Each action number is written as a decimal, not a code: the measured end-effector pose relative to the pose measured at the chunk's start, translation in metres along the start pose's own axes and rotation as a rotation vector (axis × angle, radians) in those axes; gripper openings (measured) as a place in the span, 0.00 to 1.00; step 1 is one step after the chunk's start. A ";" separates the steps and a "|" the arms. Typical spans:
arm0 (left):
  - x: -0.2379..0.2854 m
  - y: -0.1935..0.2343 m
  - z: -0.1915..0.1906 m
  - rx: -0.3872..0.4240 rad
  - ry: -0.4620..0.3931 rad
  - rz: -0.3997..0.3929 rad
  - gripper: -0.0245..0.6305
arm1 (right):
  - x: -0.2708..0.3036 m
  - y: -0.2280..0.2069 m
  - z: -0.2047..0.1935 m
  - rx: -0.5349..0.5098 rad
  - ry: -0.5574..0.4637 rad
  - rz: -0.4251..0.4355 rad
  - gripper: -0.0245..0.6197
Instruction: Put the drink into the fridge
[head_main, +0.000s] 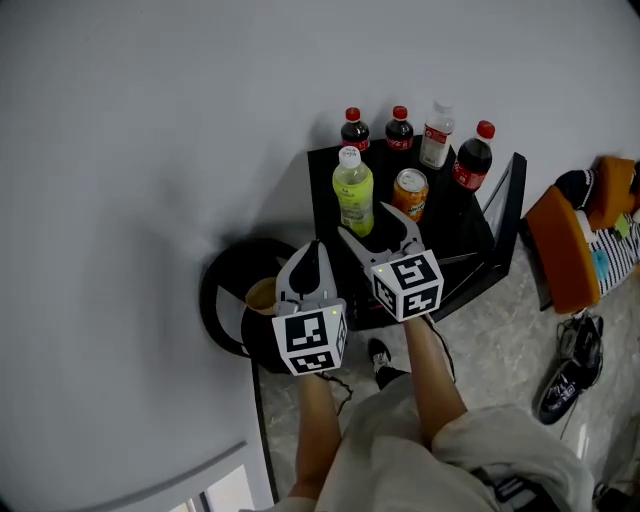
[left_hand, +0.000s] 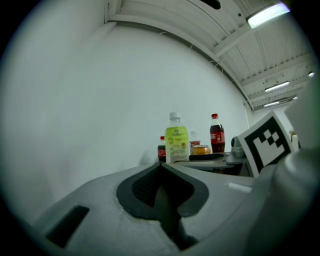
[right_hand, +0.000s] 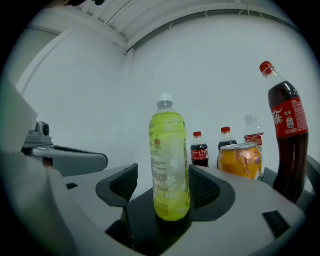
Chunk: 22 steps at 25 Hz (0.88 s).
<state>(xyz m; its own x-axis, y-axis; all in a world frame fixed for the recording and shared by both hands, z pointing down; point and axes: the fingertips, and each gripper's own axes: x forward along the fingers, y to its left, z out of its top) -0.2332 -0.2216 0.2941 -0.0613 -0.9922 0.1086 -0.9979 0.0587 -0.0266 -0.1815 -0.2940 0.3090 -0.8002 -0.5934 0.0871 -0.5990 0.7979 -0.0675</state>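
Right gripper (head_main: 362, 219) is spread wide, with the green drink bottle (head_main: 353, 190) lined up between its jaws. The pads aren't touching it yet. It stands at the near left of the black table (head_main: 462, 238), with the orange can (head_main: 410, 192) just to its right. A sloppy close could clip that can or tip the tall bottle. Left gripper (head_main: 316, 248) is pinched together and empty.

From the left gripper view, the green bottle (left_hand: 176, 142) hid most of a small cola bottle (left_hand: 161, 150) and a clear bottle (left_hand: 194, 141). In the head view, the left gripper (head_main: 315, 250) covered part of a round black object (head_main: 222, 290), perhaps a stool.
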 end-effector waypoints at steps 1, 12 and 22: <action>0.005 0.005 0.001 -0.003 0.000 0.009 0.05 | 0.009 -0.003 -0.001 -0.022 0.018 -0.012 0.47; 0.017 0.042 -0.006 -0.014 0.022 0.093 0.05 | 0.045 -0.010 -0.003 -0.117 0.071 -0.009 0.47; -0.029 0.001 -0.031 -0.010 0.053 0.009 0.05 | -0.020 0.024 -0.003 -0.095 0.001 -0.009 0.47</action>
<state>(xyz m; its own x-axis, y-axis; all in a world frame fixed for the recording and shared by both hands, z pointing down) -0.2331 -0.1890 0.3212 -0.0706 -0.9844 0.1613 -0.9975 0.0687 -0.0176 -0.1794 -0.2627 0.3088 -0.7949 -0.6003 0.0884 -0.6004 0.7992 0.0282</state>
